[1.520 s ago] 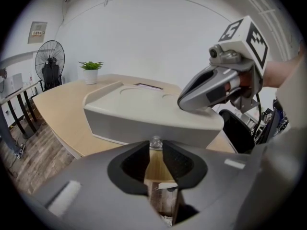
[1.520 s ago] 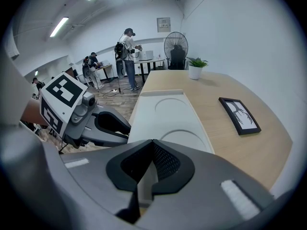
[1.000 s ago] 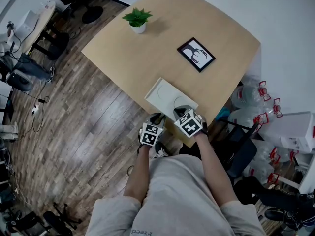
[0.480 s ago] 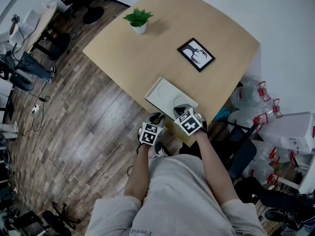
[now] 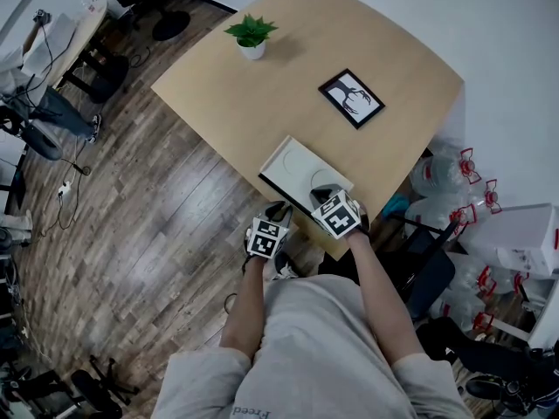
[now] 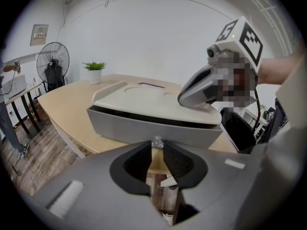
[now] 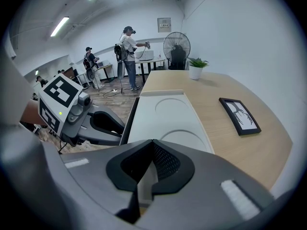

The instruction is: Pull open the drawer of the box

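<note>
A white box (image 5: pixel 295 166) sits at the near edge of the wooden table (image 5: pixel 288 68). In the left gripper view its grey drawer front (image 6: pixel 139 126) faces me, with a dark slit under the lid. A small clear knob (image 6: pixel 157 141) sticks out of the drawer, and my left gripper (image 6: pixel 157 150) is shut on it, just off the table's edge (image 5: pixel 279 209). My right gripper (image 7: pixel 152 151) is shut with nothing in it, its tips resting on the box's lid (image 7: pixel 168 119) near the front right corner (image 5: pixel 322 195).
A potted plant (image 5: pixel 251 35) and a framed picture (image 5: pixel 351 97) lie farther back on the table. Water jugs (image 5: pixel 447 182) stand on the floor at the right. A fan (image 6: pixel 53 63) and other people (image 7: pixel 128 56) are across the room.
The head view has shifted slightly. Both grippers keep their places at the box, and the drawer shows no clear movement.
</note>
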Available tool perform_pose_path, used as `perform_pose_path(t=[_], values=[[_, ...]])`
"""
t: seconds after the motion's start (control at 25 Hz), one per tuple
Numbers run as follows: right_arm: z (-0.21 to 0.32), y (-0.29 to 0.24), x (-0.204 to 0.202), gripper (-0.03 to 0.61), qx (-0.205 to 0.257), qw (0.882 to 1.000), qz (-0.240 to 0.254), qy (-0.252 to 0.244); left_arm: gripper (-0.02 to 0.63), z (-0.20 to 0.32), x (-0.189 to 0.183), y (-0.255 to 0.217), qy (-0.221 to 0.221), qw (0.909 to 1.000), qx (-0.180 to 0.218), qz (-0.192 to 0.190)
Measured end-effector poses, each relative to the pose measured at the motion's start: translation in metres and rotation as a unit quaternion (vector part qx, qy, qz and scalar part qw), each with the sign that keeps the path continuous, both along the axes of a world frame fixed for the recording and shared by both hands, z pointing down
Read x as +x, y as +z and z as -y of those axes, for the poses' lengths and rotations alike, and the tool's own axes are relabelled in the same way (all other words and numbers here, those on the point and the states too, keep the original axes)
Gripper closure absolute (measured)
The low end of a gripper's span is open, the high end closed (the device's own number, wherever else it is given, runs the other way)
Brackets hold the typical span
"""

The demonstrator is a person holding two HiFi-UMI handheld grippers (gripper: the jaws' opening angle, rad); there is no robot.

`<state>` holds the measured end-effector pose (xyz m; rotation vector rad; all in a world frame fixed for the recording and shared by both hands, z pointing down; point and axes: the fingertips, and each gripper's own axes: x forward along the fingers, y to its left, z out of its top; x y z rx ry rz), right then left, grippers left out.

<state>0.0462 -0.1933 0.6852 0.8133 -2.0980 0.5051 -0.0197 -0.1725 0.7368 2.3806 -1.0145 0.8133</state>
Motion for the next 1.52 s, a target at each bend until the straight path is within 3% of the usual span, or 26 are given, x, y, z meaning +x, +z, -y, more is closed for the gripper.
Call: perform_pose_path(t=[0.2, 1.52], values=[[0.000, 0.001, 0.000, 0.577, -0.002, 1.000, 0.000, 0.000, 0.485, -0.008, -0.001, -0.001, 0.001, 0.9999, -0.017, -0.002], [0.005, -0.006, 0.000, 0.577, 0.021, 1.000, -0.003, -0.006, 0.485, -0.037, -0.023, -0.002, -0.003, 0.9999, -0.017, 0.001]])
